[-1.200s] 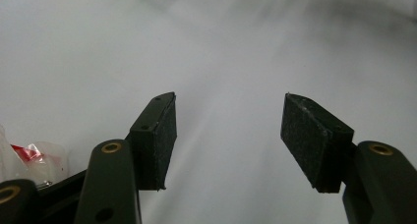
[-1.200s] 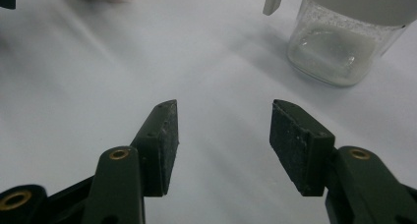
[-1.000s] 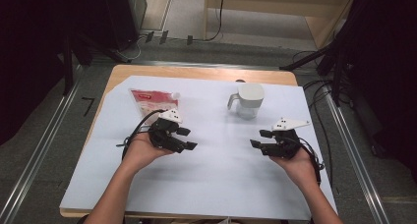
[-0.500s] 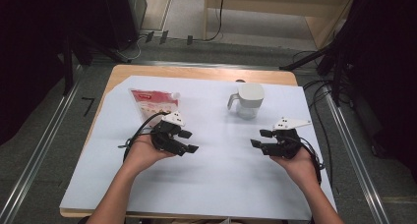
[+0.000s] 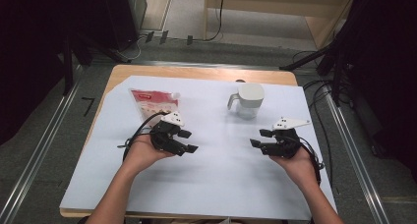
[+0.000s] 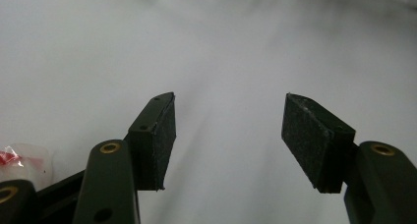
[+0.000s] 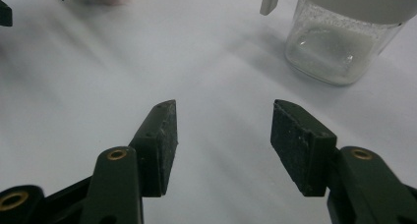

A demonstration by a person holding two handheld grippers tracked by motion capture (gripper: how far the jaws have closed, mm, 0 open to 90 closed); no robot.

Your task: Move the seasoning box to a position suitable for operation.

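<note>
A red and white pouch [image 5: 153, 101] lies flat at the back left of the white sheet [image 5: 216, 170]. A clear jug [image 5: 247, 101] with a white lid and handle stands at the back right; its glass base [image 7: 332, 52] holds a little white stuff. My left gripper [image 5: 189, 141] hovers just in front of the pouch, jaws open and empty over the bare sheet [image 6: 228, 130]. My right gripper [image 5: 259, 138] is held in front of the jug, pointing left, open with nothing between its pads [image 7: 223, 135].
The white sheet covers a wooden table [image 5: 196, 72] whose edge shows at the back. Metal rails [image 5: 44, 150] run along the floor on both sides. Cables [image 5: 314, 86] lie on the floor at the right. A corner of the pouch [image 6: 22, 160] shows beside my left jaw.
</note>
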